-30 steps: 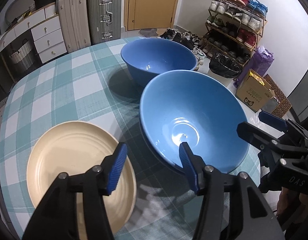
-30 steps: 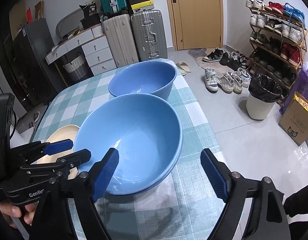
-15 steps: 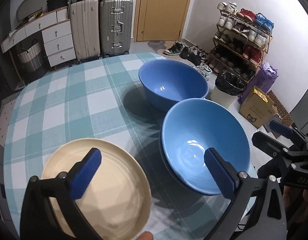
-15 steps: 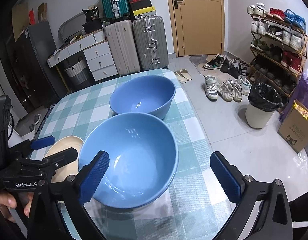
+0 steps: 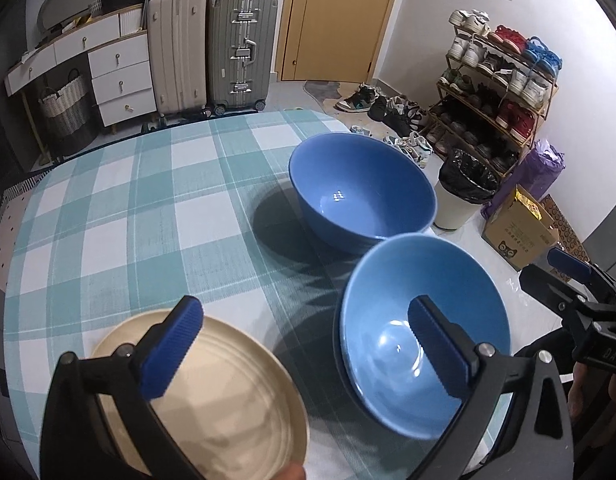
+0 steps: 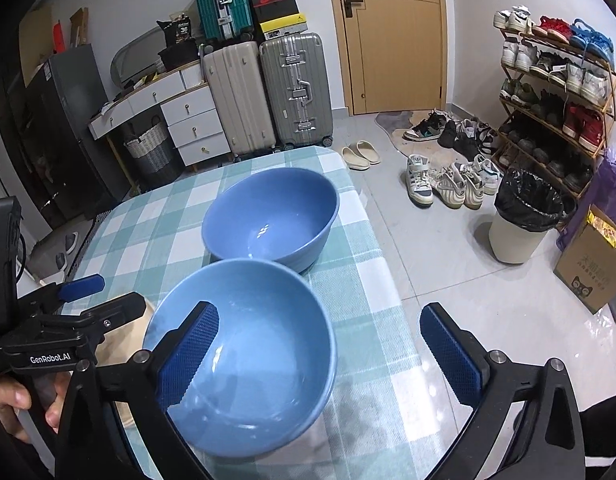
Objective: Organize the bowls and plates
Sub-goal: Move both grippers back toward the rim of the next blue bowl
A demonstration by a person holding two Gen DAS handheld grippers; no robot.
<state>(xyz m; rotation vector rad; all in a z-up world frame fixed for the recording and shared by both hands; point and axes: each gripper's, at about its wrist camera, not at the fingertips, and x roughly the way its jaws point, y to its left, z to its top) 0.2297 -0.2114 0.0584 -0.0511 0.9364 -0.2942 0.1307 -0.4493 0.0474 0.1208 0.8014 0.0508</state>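
Two blue bowls stand on the checked tablecloth (image 5: 147, 208). The near bowl (image 5: 388, 304) (image 6: 259, 320) rests close to the table's right edge, and the far bowl (image 5: 362, 188) (image 6: 271, 216) sits just behind it. A cream plate (image 5: 235, 400) (image 6: 143, 320) lies to the left of the near bowl. My left gripper (image 5: 303, 306) hovers open above the gap between plate and near bowl, holding nothing. My right gripper (image 6: 319, 310) hangs open above the near bowl's right side, also holding nothing. Each gripper shows at the edge of the other's view.
The table edge (image 6: 372, 240) runs just right of the bowls, with tiled floor beyond. Suitcases (image 5: 239, 52), a white drawer unit (image 5: 119, 76) and a door (image 6: 396, 36) stand at the back. A shoe rack (image 5: 496, 92), a bin (image 6: 520, 224) and a cardboard box (image 5: 516, 236) are at the right.
Both grippers opened wide and drew back and upward from the near bowl. The left gripper's fingers, earlier astride the bowl's rim, have let go. The bowl stays on the table.
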